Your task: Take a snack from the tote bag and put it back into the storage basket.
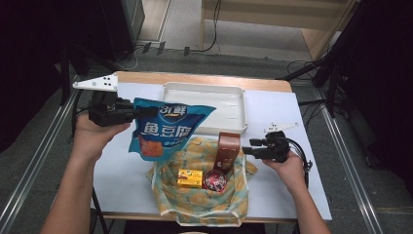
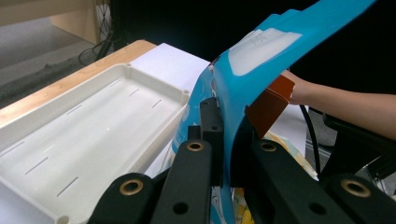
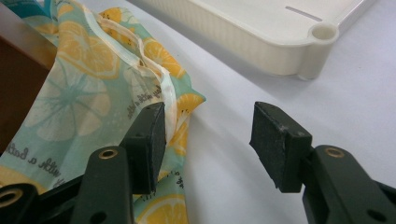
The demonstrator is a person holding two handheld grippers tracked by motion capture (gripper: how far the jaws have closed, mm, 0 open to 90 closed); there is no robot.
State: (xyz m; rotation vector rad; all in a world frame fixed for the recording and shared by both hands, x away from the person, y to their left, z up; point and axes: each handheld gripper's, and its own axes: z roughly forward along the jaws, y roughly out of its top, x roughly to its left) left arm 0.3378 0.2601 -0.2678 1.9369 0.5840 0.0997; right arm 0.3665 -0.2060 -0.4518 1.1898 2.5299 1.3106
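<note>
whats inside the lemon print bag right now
In the lemon print bag are a yellow box, a round red tin and an upright brown carton. Anything beneath them or under the folded cloth is covered.

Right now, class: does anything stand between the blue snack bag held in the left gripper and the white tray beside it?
Nothing visible does. The left gripper holds the blue snack bag by its edge, next to the white tray, whose inside is bare.
</note>
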